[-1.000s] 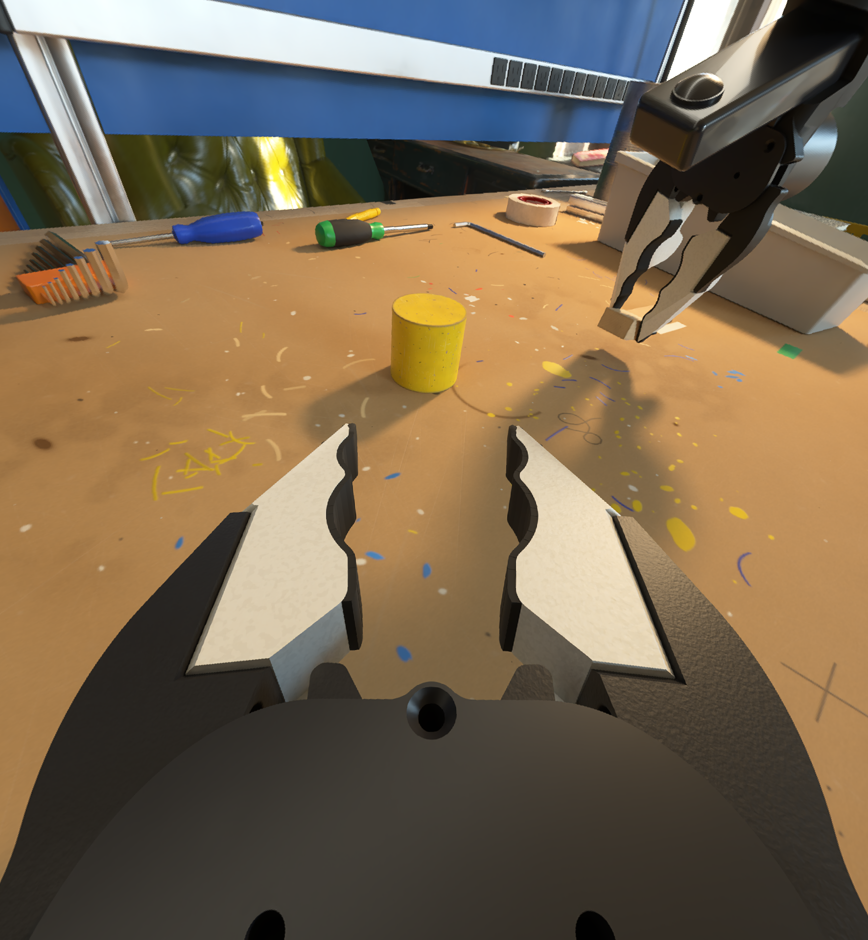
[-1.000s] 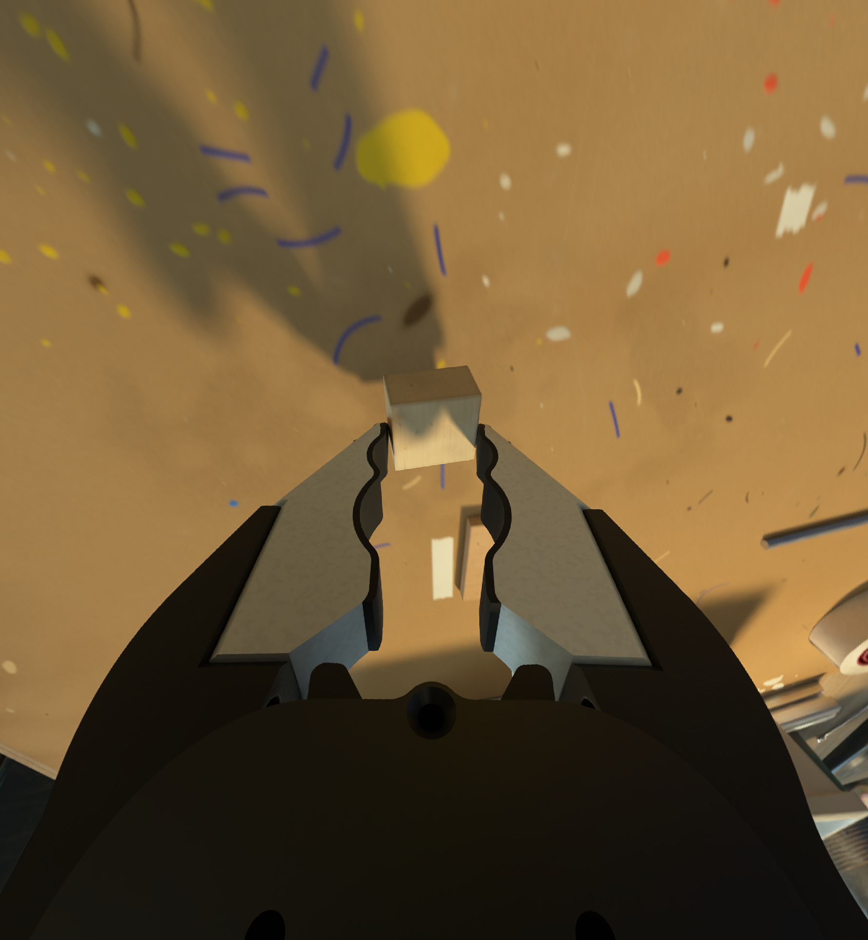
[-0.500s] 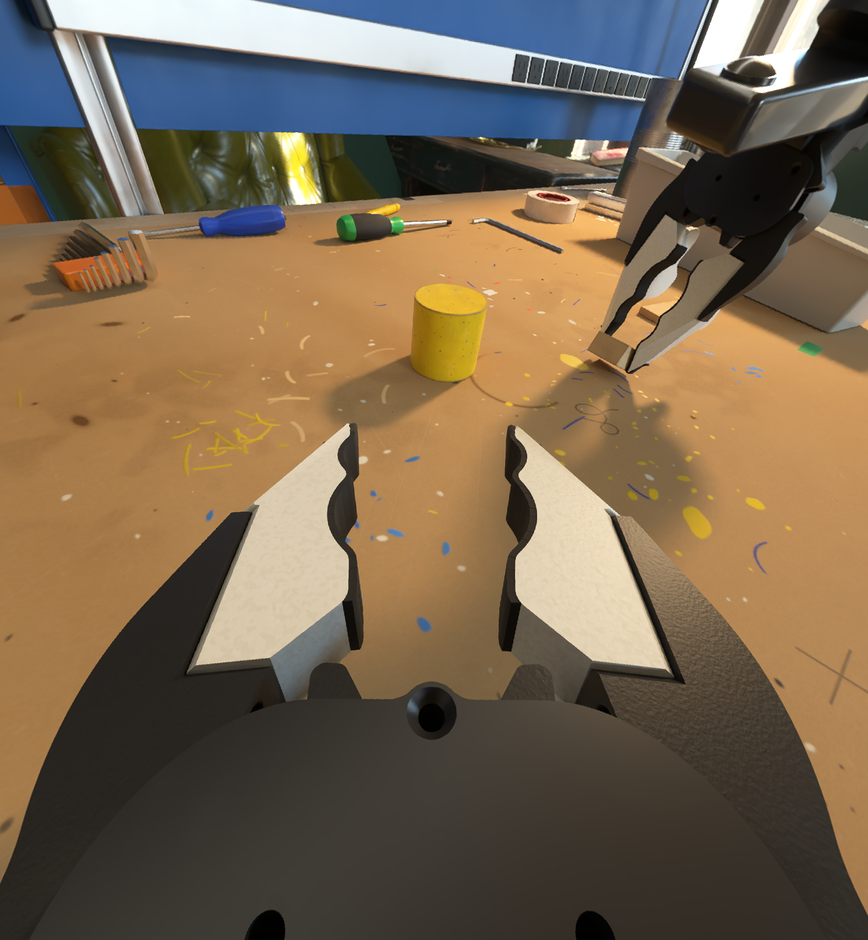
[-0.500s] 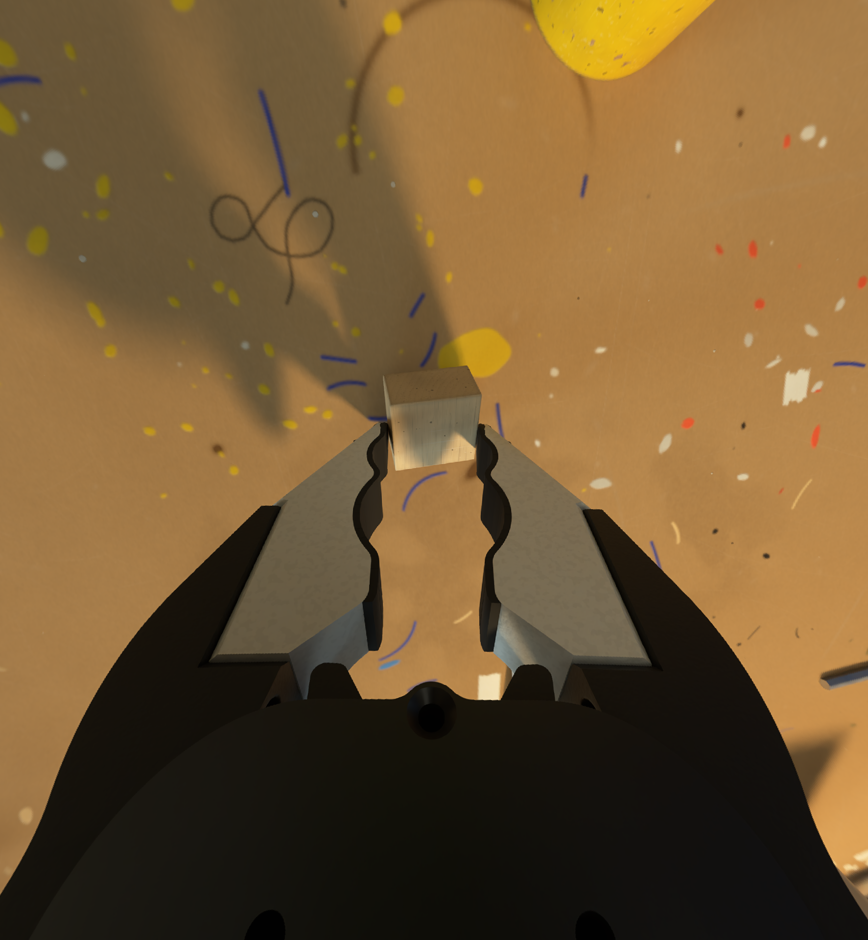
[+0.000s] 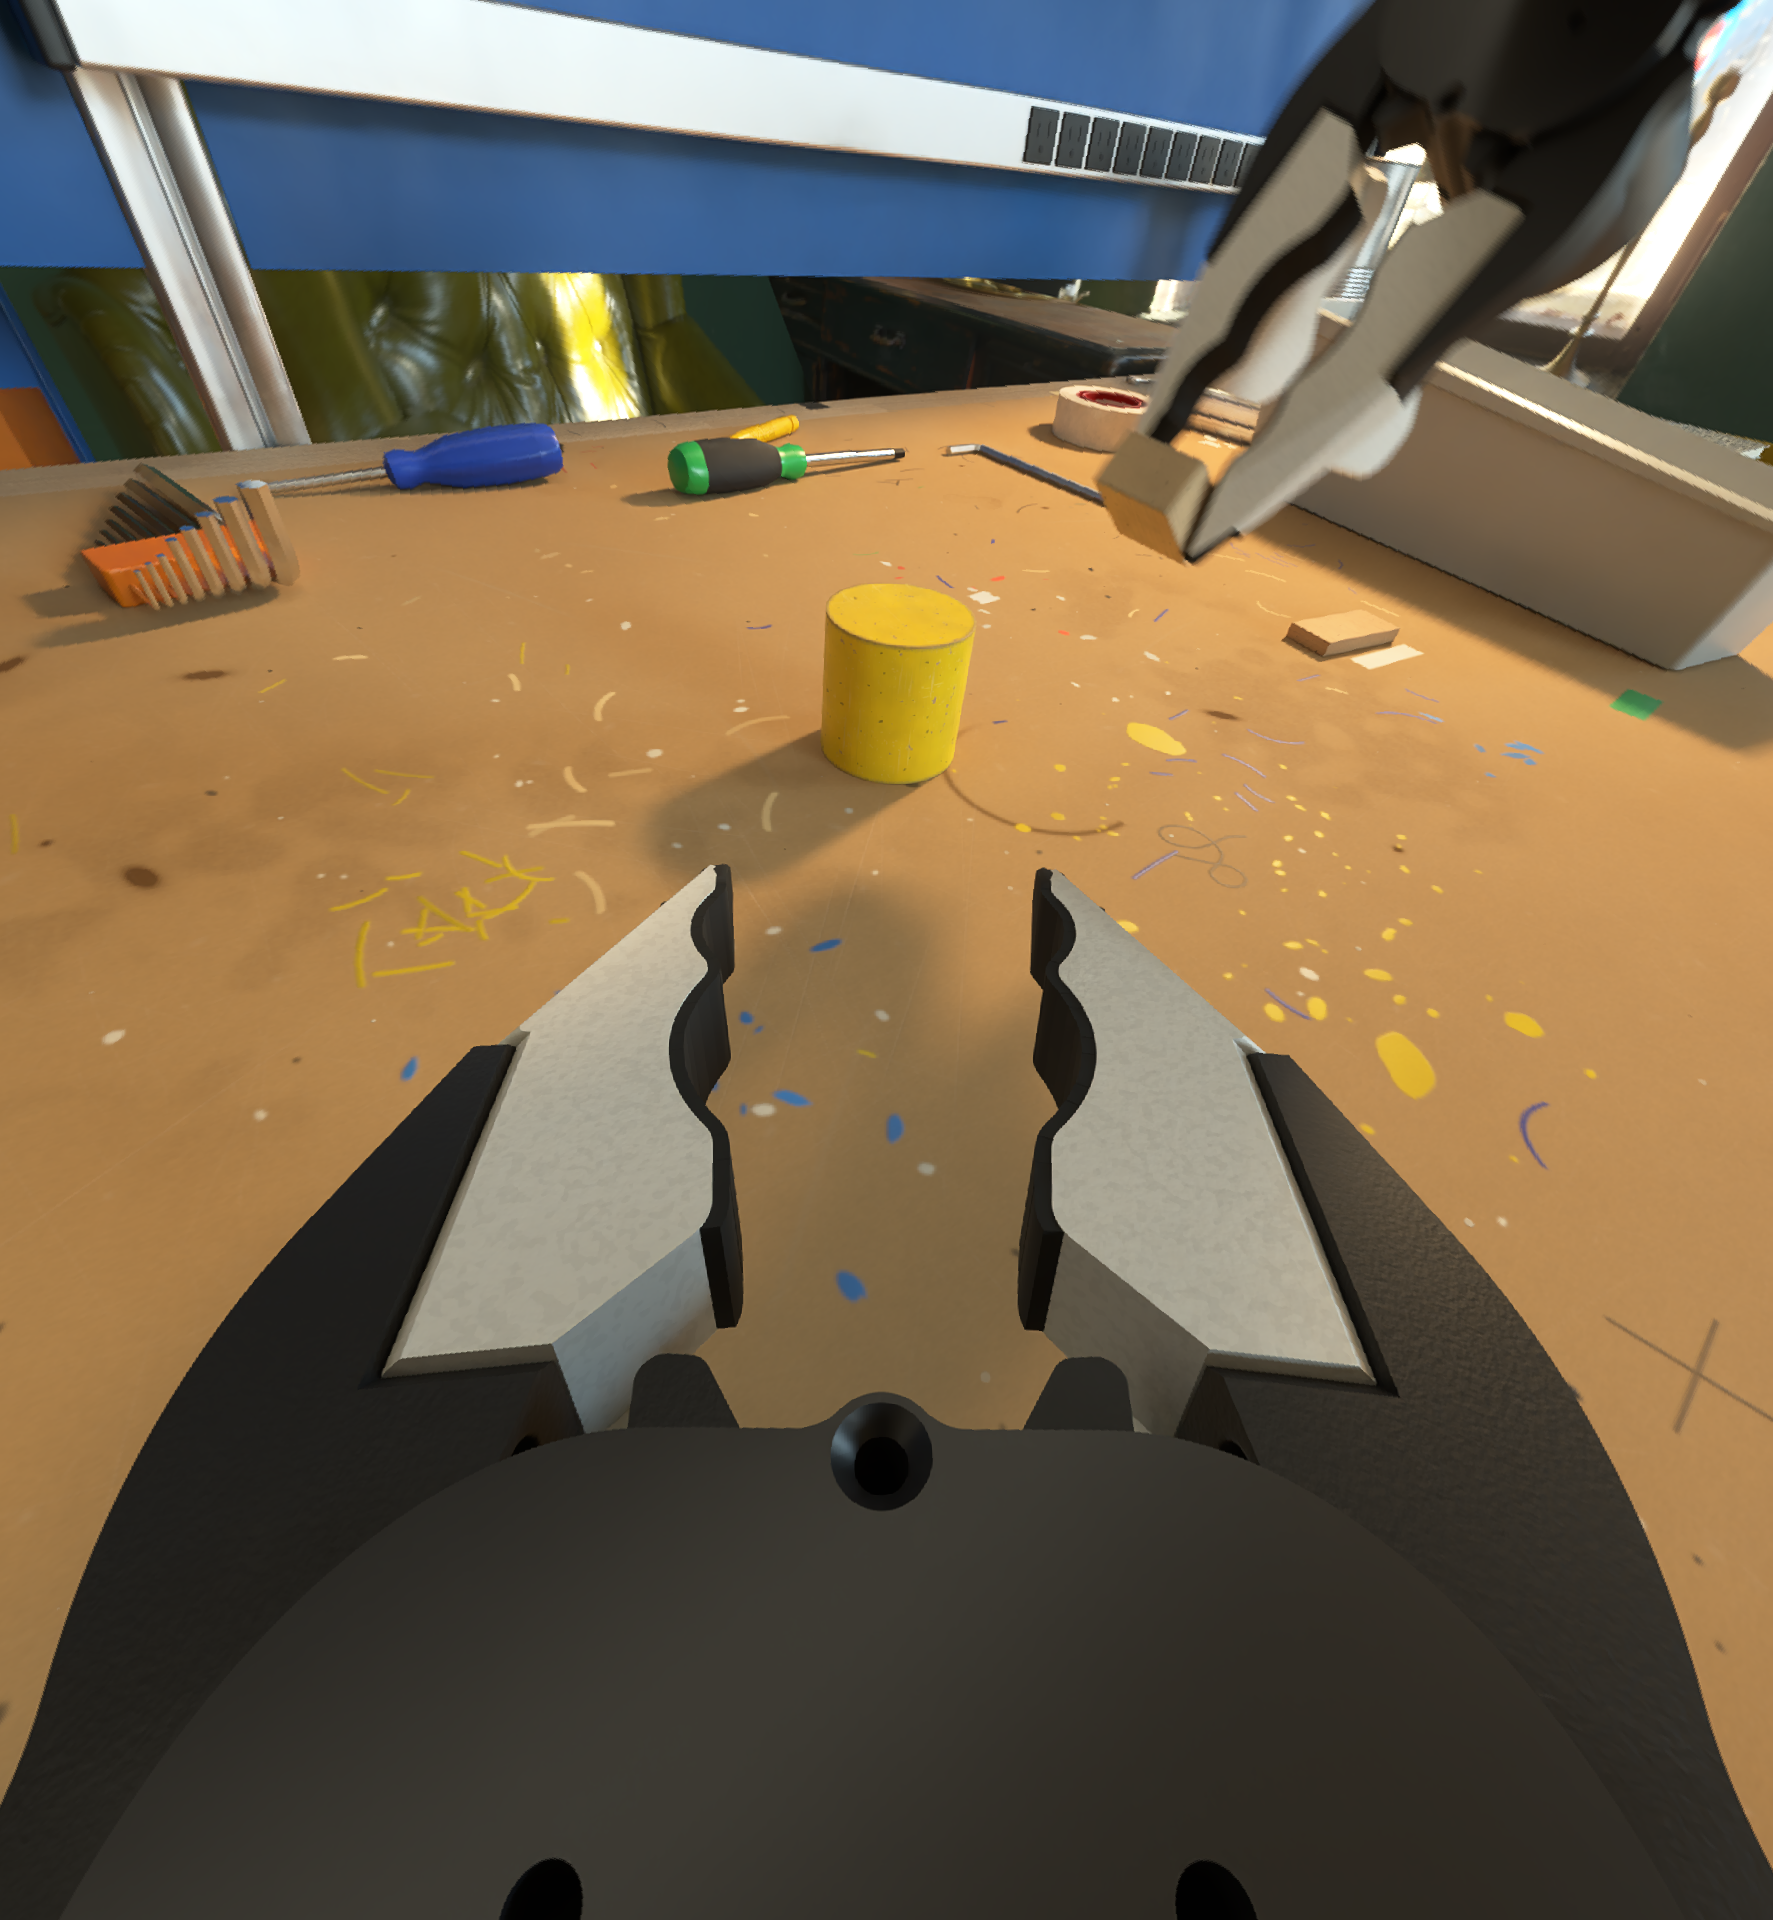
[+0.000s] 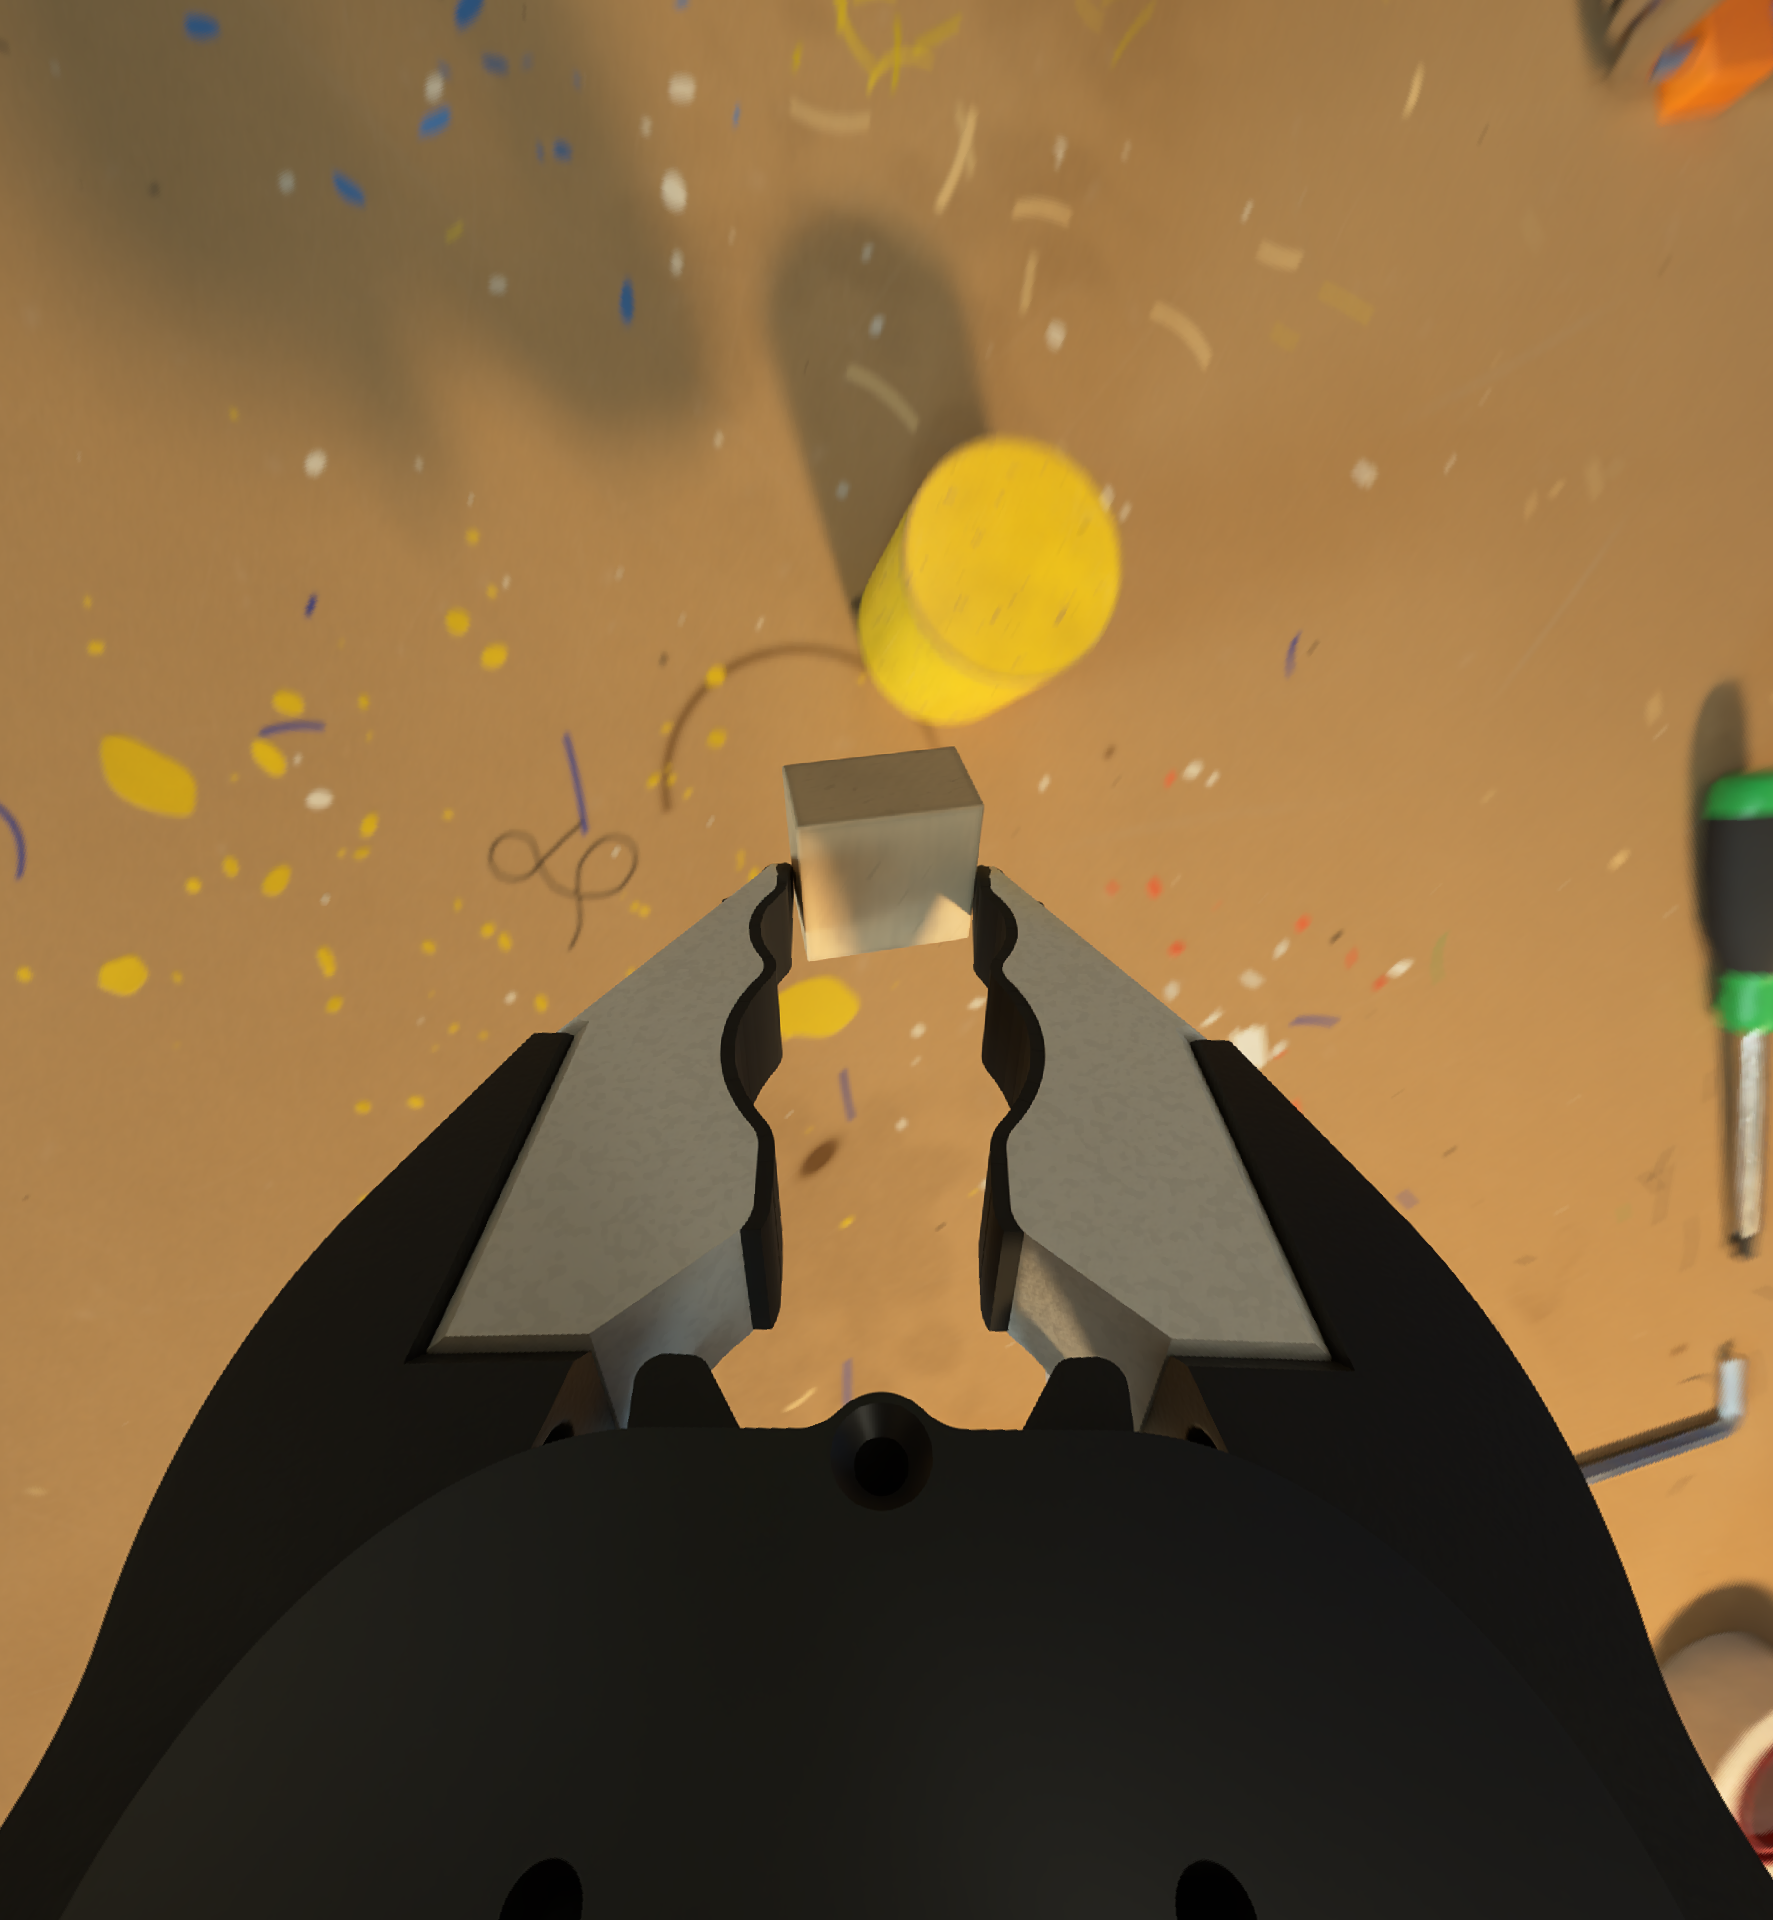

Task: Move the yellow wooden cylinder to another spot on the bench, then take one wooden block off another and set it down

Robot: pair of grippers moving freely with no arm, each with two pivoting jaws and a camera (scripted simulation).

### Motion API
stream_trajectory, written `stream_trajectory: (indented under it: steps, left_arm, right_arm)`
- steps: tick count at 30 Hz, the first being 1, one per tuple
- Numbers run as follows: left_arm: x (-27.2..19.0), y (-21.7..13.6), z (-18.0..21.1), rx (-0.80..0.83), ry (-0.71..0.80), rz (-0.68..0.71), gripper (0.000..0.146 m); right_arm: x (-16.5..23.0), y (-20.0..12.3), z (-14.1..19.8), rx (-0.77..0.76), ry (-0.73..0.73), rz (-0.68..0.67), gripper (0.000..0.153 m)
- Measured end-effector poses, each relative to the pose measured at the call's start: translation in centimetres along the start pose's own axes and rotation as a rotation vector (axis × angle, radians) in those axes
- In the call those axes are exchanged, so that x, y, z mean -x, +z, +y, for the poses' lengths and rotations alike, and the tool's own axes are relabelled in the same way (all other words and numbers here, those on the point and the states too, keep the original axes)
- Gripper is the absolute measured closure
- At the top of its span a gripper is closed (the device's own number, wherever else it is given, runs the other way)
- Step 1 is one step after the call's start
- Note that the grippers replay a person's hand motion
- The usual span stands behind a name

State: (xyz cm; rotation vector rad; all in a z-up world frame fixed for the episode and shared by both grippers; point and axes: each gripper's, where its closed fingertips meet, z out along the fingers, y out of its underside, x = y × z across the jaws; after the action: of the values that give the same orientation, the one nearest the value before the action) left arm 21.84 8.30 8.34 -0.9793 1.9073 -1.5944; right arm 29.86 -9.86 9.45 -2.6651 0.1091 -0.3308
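Note:
The yellow wooden cylinder (image 5: 895,694) stands upright on the bench, ahead of my left gripper (image 5: 880,883), which is open and empty low over the bench. My right gripper (image 6: 880,883) is shut on a small pale wooden block (image 6: 882,854) and holds it in the air, pointing down at the bench. The cylinder (image 6: 988,582) lies just beyond the block in the right wrist view. In the left wrist view the right gripper (image 5: 1188,530) hangs at the upper right with the block (image 5: 1154,497) at its tips. A flat wooden block (image 5: 1342,632) lies on the bench at the right.
A blue screwdriver (image 5: 471,457), a green-and-black screwdriver (image 5: 747,465), an orange holder of bits (image 5: 186,540), a hex key (image 5: 1027,470) and a tape roll (image 5: 1100,414) lie along the far edge. A long white tray (image 5: 1547,520) stands at the right.
My right gripper has risen and moved left with the block, from near the bench to high above it beside the cylinder. My left gripper has drawn back a little, still open.

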Motion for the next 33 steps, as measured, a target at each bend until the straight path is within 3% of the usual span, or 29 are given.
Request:
stream_trajectory:
  steps: [5, 9, 18, 33]
  left_arm:
    - [-0.1, -0.4, 0.1, -0.003, 0.004, -0.007, 0.088]
    - [0.0, -0.8, 0.3, 0.000, 0.011, -0.026, 0.088]
    - [0.4, -1.3, 1.2, 0.053, 0.062, -0.060, 0.087]
    - [0.4, -0.9, 1.9, 0.101, 0.050, -0.049, 0.084]
  right_arm:
    - [-2.5, 1.3, -4.7, 0.022, -0.078, -0.010, 0.118]
    - [-3.3, 3.8, -6.0, 0.055, -0.091, -0.040, 0.118]
    - [-2.9, 6.4, -6.2, 0.081, -0.100, -0.101, 0.118]
    - [-2.8, 6.9, -5.6, 0.087, -0.106, -0.114, 0.118]
